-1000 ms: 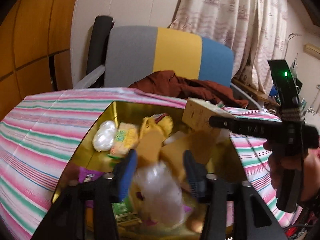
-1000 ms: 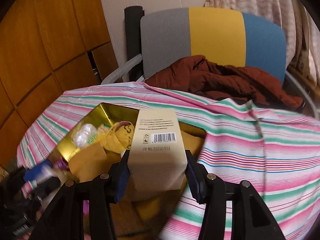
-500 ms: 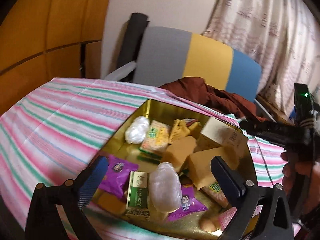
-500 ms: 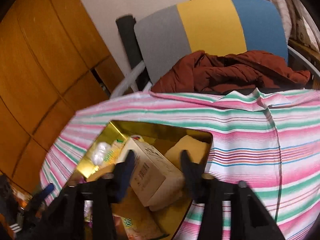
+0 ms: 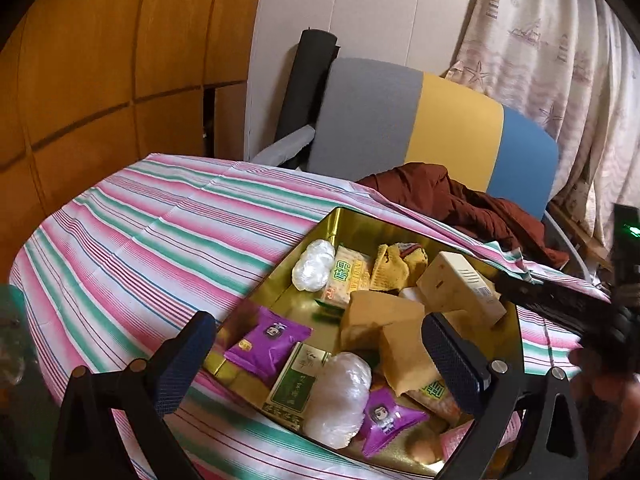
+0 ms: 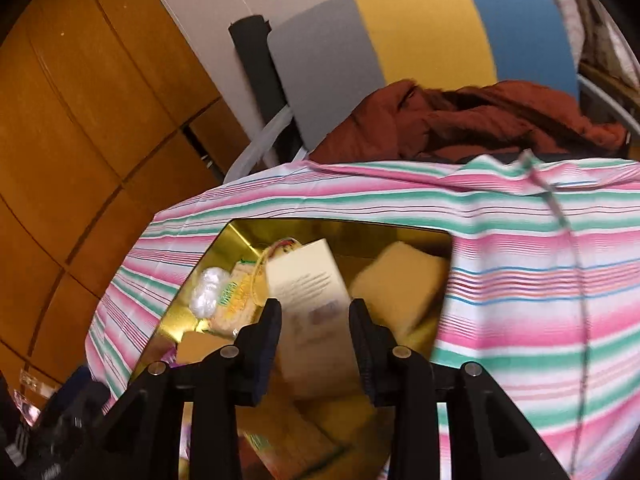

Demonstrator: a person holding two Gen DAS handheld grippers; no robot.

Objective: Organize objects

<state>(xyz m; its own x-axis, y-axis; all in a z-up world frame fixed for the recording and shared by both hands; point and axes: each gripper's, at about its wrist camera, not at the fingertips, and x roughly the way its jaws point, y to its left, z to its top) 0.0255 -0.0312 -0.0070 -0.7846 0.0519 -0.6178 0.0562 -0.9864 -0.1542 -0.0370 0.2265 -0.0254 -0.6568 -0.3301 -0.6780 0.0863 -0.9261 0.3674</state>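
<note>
A gold tin tray [image 5: 352, 222] [image 6: 224, 240] on the striped tablecloth holds several snacks: purple packets [image 5: 267, 338], a clear-wrapped bundle [image 5: 339, 396], green-labelled packs, yellow sponge blocks [image 5: 376, 316]. My left gripper [image 5: 316, 364] is open and empty, hovering over the tray's near edge. My right gripper [image 6: 316, 328] is shut on a cream box [image 6: 310, 296] [image 5: 460, 288] and holds it tilted inside the tray. The right gripper shows as a black bar in the left wrist view [image 5: 560, 308].
The striped tablecloth [image 5: 140, 240] covers a round table. A grey, yellow and blue chair [image 5: 420, 120] with a brown jacket [image 5: 460, 204] stands behind it. Wooden panels [image 5: 100, 60] are on the left, a curtain [image 5: 560, 40] on the right.
My left gripper let go of the clear-wrapped bundle, opened wide and pulled back. My right gripper lowered the cream box into the tray and tilted it.
</note>
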